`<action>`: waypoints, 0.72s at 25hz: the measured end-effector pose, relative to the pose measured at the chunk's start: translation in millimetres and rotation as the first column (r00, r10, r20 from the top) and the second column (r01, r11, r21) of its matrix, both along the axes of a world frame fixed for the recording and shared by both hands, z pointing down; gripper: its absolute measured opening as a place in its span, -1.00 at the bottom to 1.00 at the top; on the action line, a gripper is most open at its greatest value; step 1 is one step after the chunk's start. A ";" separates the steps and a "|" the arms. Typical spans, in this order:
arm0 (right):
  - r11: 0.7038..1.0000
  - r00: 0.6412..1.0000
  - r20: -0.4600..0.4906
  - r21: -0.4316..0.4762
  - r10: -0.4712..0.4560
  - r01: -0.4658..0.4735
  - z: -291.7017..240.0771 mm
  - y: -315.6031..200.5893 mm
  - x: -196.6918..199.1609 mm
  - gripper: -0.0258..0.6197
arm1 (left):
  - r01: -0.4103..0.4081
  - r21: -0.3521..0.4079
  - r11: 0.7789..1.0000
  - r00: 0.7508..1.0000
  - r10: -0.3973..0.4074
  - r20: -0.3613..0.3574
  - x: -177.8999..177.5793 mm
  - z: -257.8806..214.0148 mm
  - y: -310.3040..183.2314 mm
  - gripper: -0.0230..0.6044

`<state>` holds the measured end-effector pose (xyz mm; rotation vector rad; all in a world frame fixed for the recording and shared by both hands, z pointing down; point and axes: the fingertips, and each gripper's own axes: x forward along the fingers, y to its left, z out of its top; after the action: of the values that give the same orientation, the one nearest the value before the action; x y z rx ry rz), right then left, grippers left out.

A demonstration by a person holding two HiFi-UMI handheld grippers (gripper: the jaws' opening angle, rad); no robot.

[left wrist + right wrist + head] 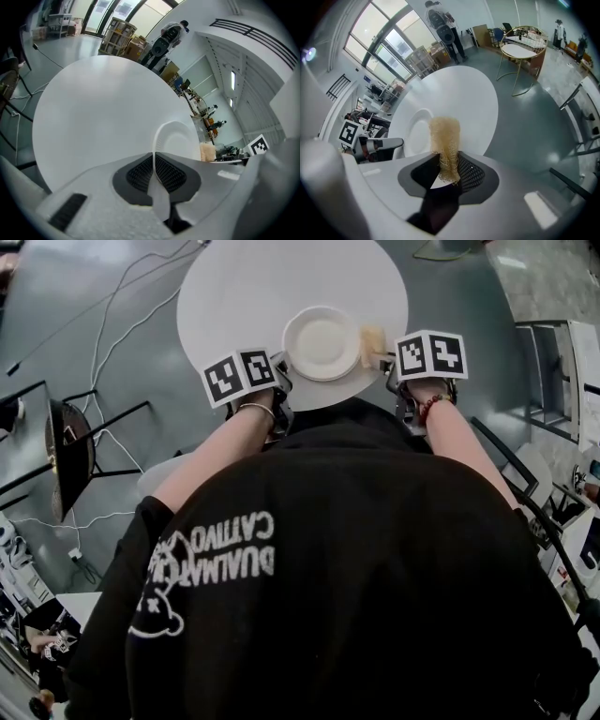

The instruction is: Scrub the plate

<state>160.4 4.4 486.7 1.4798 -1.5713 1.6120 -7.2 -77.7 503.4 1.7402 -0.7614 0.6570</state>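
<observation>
Left claw (154,157) pinching plate (179,139) rim, right claw (448,158) clamping fibrous scrubber (444,135)

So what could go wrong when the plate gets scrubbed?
The left gripper pinches only the thin rim of the white round plate; a hard push from the tan fibrous scrubber in the right gripper might pull it loose.
The plate sits near the edge of the white round table, so it could slide off.

Left hand-held gripper (154,159) and right hand-held gripper (446,159) both clamped.
</observation>
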 end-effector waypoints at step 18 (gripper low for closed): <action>0.987 0.981 0.167 0.144 -0.097 0.073 -17.2 18.9 10.8 -0.54 | 0.157 0.077 0.985 0.986 -0.161 0.047 2.7 -12.3 -5.2 -0.86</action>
<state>171.2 23.3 469.5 1.3493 -1.8494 1.6500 -4.5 -82.9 491.1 1.7127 -0.9614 0.5743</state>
